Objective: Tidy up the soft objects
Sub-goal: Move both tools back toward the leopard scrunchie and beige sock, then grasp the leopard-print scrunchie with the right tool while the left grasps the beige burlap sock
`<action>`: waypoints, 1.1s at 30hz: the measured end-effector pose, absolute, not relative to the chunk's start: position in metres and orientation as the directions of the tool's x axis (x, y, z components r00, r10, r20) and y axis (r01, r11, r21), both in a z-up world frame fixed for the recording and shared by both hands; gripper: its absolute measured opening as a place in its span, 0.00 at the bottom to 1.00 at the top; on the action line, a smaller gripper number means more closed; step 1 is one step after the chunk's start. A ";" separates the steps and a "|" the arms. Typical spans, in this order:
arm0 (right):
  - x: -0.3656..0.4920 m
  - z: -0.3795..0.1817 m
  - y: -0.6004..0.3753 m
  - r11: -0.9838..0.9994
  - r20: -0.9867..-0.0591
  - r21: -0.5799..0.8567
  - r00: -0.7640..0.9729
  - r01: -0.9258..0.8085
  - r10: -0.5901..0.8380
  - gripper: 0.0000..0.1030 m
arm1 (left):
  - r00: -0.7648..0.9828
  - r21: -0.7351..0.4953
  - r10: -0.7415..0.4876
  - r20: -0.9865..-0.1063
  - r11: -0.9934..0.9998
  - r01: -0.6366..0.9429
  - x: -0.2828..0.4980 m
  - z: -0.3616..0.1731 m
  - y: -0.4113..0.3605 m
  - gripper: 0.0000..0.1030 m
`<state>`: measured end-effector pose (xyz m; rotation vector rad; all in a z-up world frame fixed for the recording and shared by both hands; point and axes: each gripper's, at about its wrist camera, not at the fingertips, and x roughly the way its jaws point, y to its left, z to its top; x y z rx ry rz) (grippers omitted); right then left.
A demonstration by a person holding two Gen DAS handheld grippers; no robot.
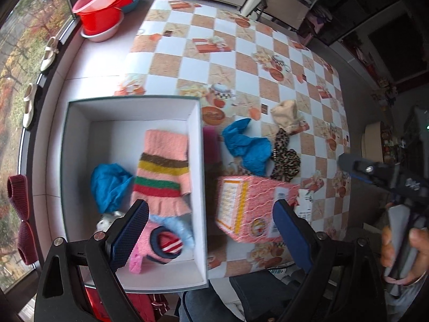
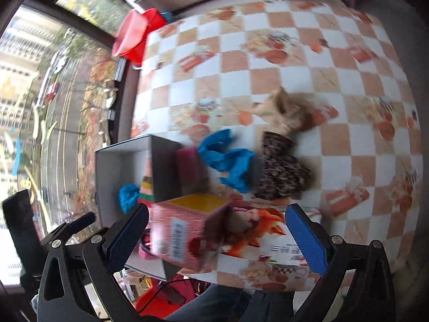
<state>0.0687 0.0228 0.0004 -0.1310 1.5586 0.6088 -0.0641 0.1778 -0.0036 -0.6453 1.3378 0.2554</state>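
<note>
Overhead, checkered tablecloth [image 1: 241, 61]; red basins [image 1: 103, 8] by window [image 1: 16, 61].

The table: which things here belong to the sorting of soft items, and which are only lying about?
Part of the job:
white box
striped glove, already in the box
blue cloth
leopard scrunchie
beige cloth

Only lying about:
pink carton
red basins
shoes on the window sill
</note>
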 end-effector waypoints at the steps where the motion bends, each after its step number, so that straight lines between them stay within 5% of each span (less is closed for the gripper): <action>1: 0.076 -0.009 0.012 0.864 -0.956 0.291 -0.106 -0.412 0.272 1.00 | 0.230 -0.287 -0.192 -0.954 0.805 -0.518 -0.056 -0.003 0.174 0.92; 11: 0.108 -0.090 -0.035 0.912 -0.965 0.238 -0.184 -0.333 0.185 1.00 | 0.129 -0.289 -0.260 -0.957 0.818 -0.498 0.037 -0.026 0.141 0.92; 27: 0.116 -0.181 0.005 0.839 -0.976 0.167 -0.207 -0.518 0.066 1.00 | -0.117 -0.125 -0.236 -0.965 0.803 -0.583 0.107 -0.112 0.138 0.92; 29: 0.114 -0.183 0.006 0.828 -0.977 0.157 -0.208 -0.538 0.050 0.81 | -0.143 -0.103 -0.232 -0.962 0.797 -0.595 0.110 -0.121 0.137 0.92; 33: 0.114 -0.183 -0.001 0.820 -0.978 0.159 -0.199 -0.550 0.056 0.71 | -0.173 -0.076 -0.234 -0.957 0.774 -0.628 0.115 -0.135 0.139 0.93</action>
